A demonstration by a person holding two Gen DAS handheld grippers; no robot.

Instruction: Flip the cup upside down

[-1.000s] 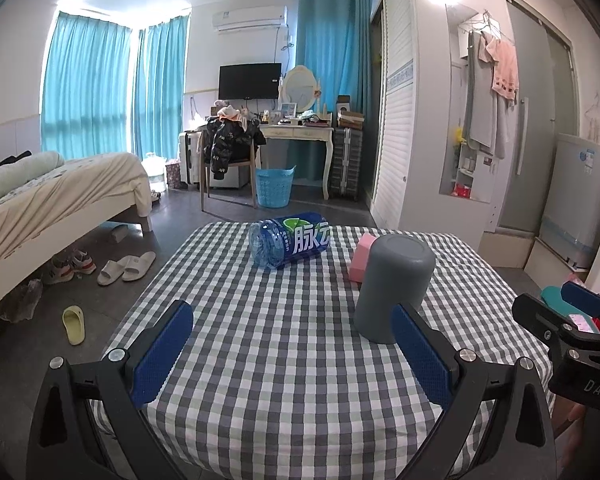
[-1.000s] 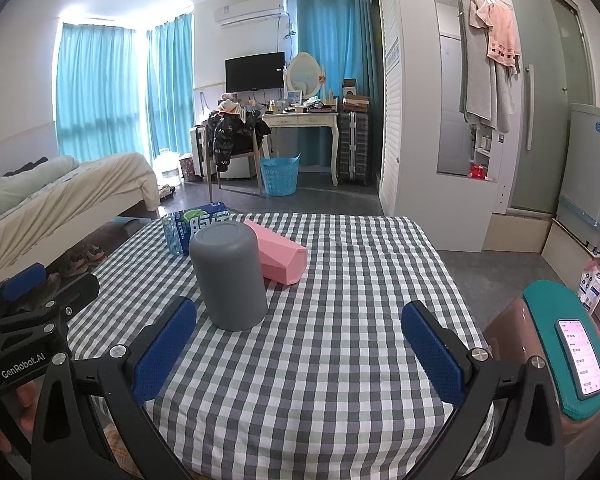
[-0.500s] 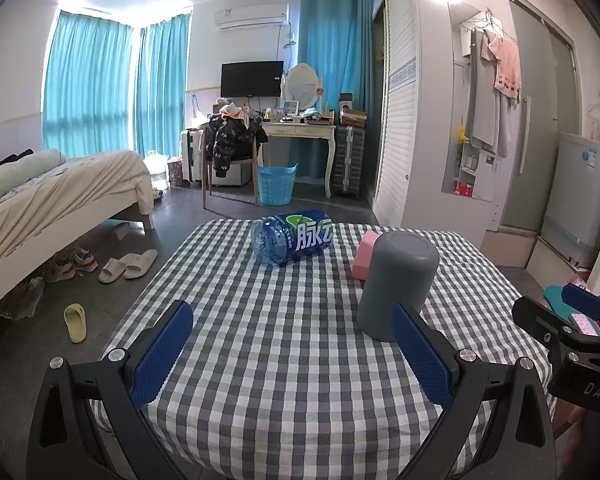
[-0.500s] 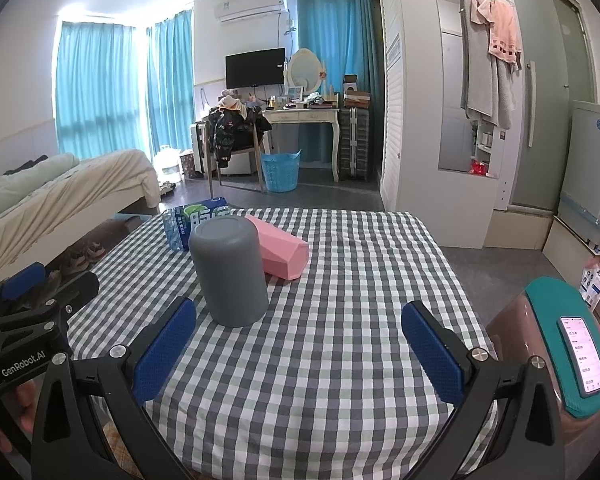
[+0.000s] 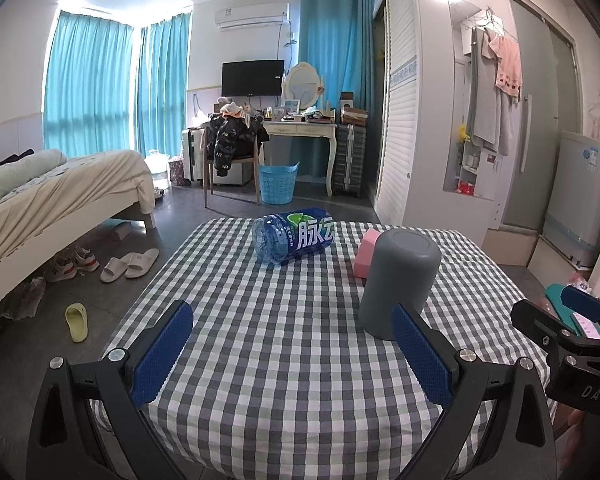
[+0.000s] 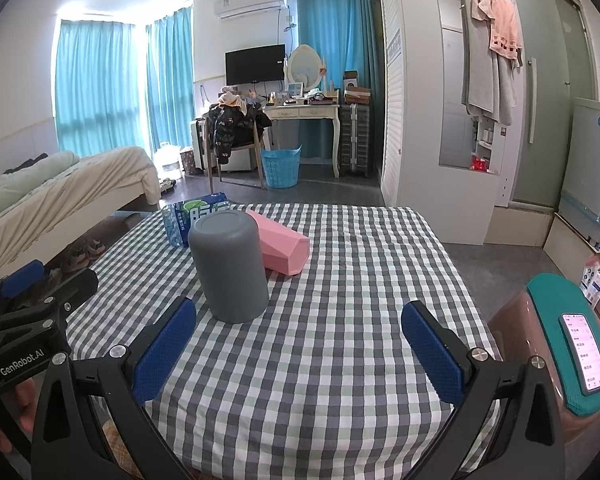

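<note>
Grey cup point(image 5: 398, 282) point(image 6: 229, 267) stands mouth-down on checked worktop point(image 5: 284, 352) point(image 6: 340, 320). Pink box point(image 6: 284, 248) lies just behind cup, blue bottle point(image 5: 294, 235) on its side beyond cup. Left tool point(image 5: 292, 354) spread wide, holding nothing, near cup. Right tool point(image 6: 296, 350) spread wide, empty, near cup.
</note>
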